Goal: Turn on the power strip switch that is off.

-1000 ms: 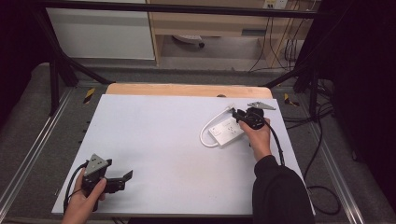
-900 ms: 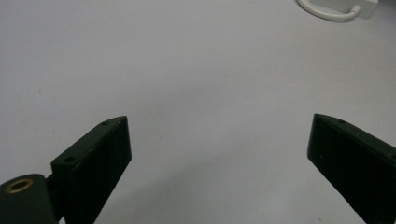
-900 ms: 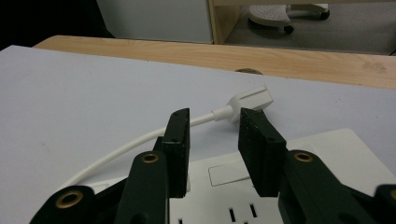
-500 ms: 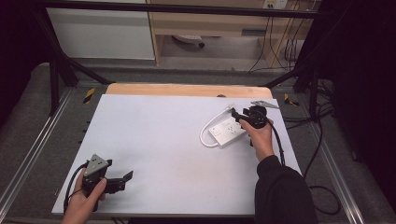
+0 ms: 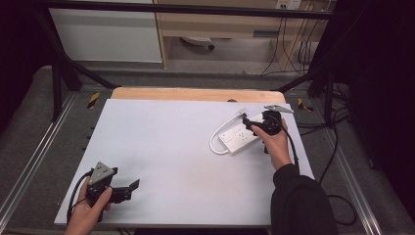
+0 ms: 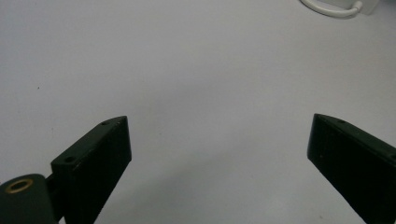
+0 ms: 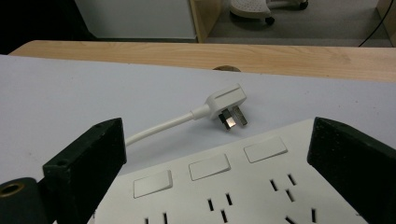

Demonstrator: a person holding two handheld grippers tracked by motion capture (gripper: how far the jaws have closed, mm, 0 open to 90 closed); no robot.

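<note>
White plastic marks the thing in hand: a long white power strip with three rocker switches (image 7: pixel 224 186) lying at about two o'clock on the pale grey table top (image 5: pixel 186 147), its length slanted toward the far right corner. Its white rubber cord (image 5: pixel 215 144) loops out at nine o'clock from the strip's near end, and in the right gripper view the same cord runs away to a white angled three-pin plug (image 7: pixel 226 105) resting on the table at twelve o'clock from the strip, pins bare and plugged into nothing.

Over the strip's far end hovers the right gripper (image 5: pixel 254 126). Its jaws have just been opening and now stand wide apart, one on each side of the strip's switch row with a clear gap, so the strip is released and lies on the table by its own weight. I judge this spread to be a letting-go after setting the strip down flat, sockets up, where the switches stay reachable.

Down at seven o'clock, near the table's front edge, the left gripper (image 5: pixel 128 188) rests low in its hand, jaws likewise spread wide over bare table, grasping nothing. It seems parked well apart to leave the strip's side free.
</note>
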